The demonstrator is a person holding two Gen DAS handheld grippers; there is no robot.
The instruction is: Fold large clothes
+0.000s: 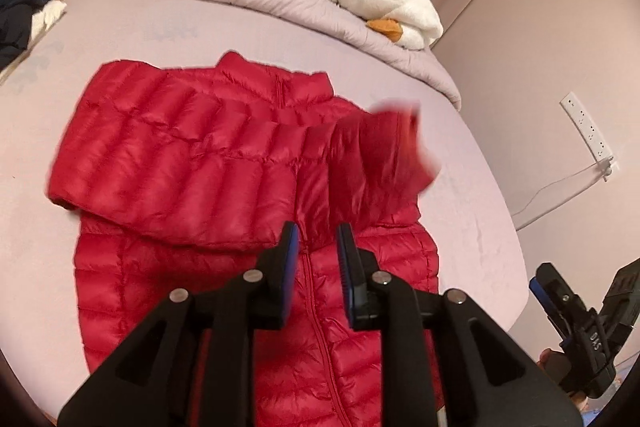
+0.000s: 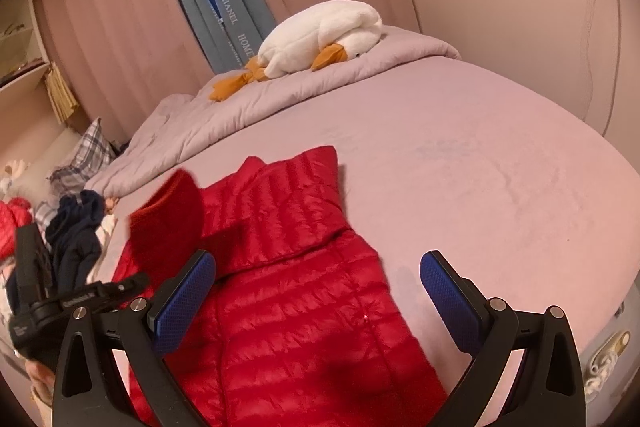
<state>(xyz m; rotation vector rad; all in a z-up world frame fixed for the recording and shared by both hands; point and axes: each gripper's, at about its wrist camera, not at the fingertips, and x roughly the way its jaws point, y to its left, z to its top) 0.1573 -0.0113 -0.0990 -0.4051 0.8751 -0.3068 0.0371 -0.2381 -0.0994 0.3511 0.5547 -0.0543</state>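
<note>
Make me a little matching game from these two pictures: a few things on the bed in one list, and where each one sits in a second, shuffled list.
Things:
1. red puffer jacket
2. white plush goose
3. dark blue clothes
4. grey quilt

Places:
A. on top of the quilt
B. piled at the bed's edge, by the checked pillow
C. spread flat below both tongs
D. bunched along the far side, by the curtains

Pairs: 1-C, 2-A, 3-B, 4-D
</note>
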